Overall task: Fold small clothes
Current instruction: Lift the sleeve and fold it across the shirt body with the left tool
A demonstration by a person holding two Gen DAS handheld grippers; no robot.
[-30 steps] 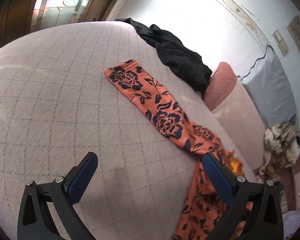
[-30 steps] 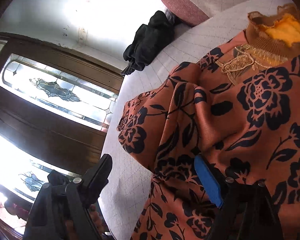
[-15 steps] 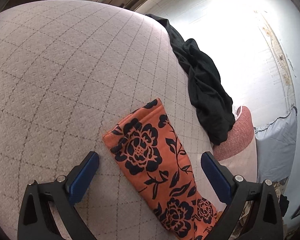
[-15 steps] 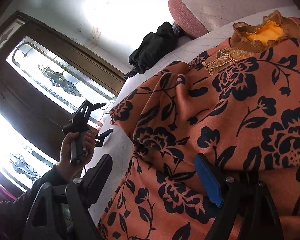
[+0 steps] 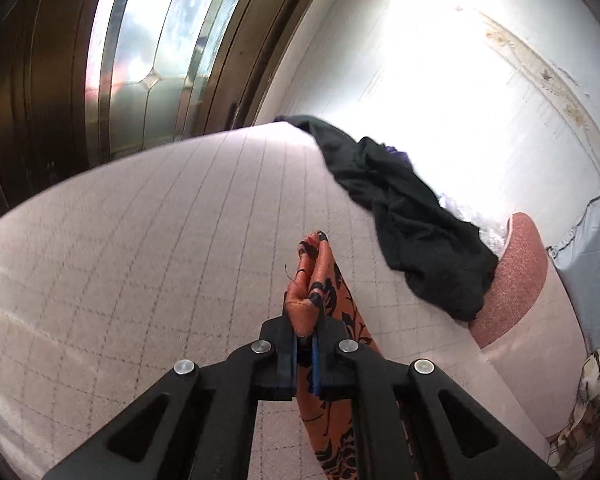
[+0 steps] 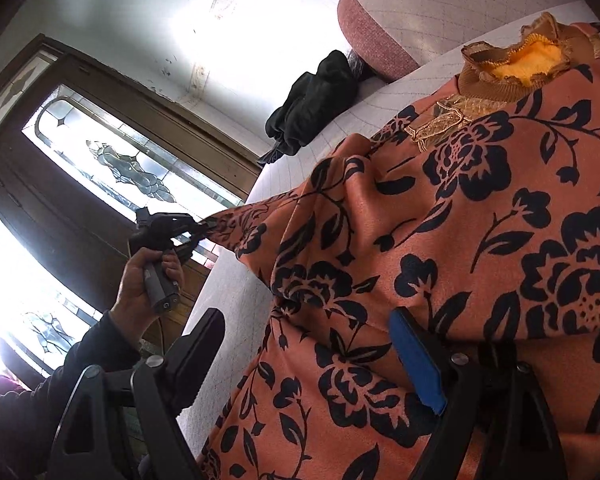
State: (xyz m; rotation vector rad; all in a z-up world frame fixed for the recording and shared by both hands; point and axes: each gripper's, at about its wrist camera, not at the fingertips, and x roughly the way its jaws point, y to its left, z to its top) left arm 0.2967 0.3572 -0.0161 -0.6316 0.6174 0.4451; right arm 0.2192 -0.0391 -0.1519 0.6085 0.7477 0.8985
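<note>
An orange garment with black flowers (image 6: 480, 240) lies spread on the quilted couch seat (image 5: 160, 260), its gold-trimmed collar (image 6: 512, 68) at the upper right. My left gripper (image 5: 305, 344) is shut on the end of its sleeve (image 5: 316, 284) and holds it lifted off the seat; it also shows in the right wrist view (image 6: 198, 228), pulling the sleeve out to the left. My right gripper (image 6: 312, 360) is open, low over the garment's body, with its blue-padded right finger (image 6: 418, 360) on the cloth and the left finger (image 6: 198, 356) beside the edge.
A heap of black clothing (image 5: 412, 220) lies at the far end of the seat against a pink-edged cushion (image 5: 516, 276). A dark wooden door with leaded glass (image 6: 120, 168) stands behind the couch. A patterned cloth (image 5: 596, 384) hangs at the right.
My left gripper has closed on the sleeve end, which was lying flat between its open fingers, and has lifted it. My right gripper has stayed open over the garment.
</note>
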